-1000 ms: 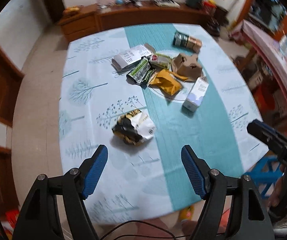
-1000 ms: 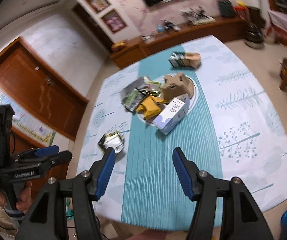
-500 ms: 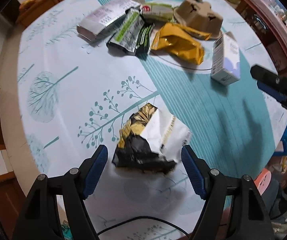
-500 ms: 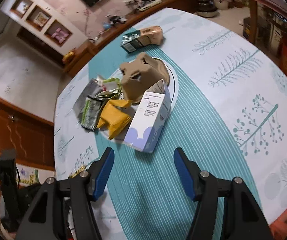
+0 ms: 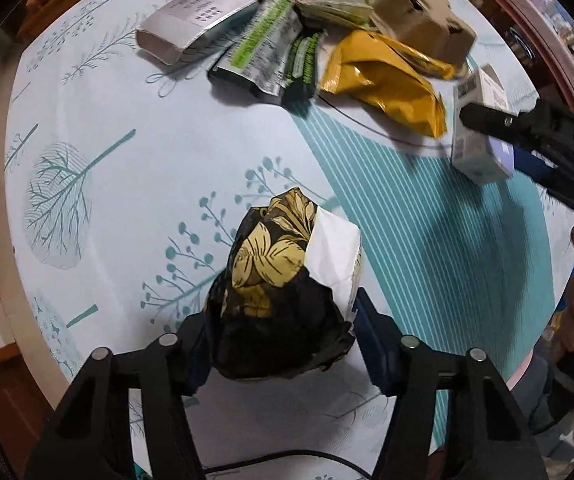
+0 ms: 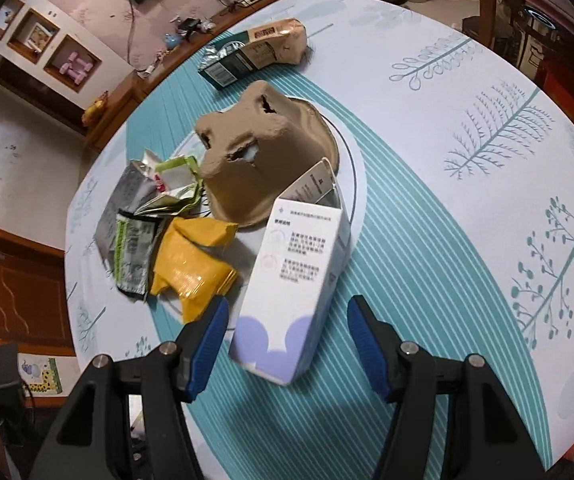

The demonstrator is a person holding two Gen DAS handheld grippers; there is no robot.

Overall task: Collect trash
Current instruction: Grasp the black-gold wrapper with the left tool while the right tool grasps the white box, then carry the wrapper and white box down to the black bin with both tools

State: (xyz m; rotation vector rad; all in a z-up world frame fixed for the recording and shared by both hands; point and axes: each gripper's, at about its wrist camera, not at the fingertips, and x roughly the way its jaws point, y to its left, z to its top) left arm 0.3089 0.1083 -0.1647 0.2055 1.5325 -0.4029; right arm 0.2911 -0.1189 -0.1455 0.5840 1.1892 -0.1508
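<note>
Surface: round table (image 5: 99,168) under a pale blue tree-print cloth with a teal striped runner.
Left gripper (image 5: 283,344): fingers pinching the crumpled black-and-gold floral wrapper (image 5: 283,292) at the near edge.
Wrapper handling: likely light, soft and crushable; grip across its bulk.
Right gripper (image 6: 287,344): fingers spread, straddling the white-and-lilac carton (image 6: 299,292), not touching.
Carton handling: probably empty, light, thin-walled; squeeze the flat sides gently.

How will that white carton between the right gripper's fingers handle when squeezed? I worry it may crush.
The white carton looks like thin card with its top flap open, so probably empty, light, and apt to cave in. It stands tilted, so a nudge from the open right gripper could tip it.
</note>
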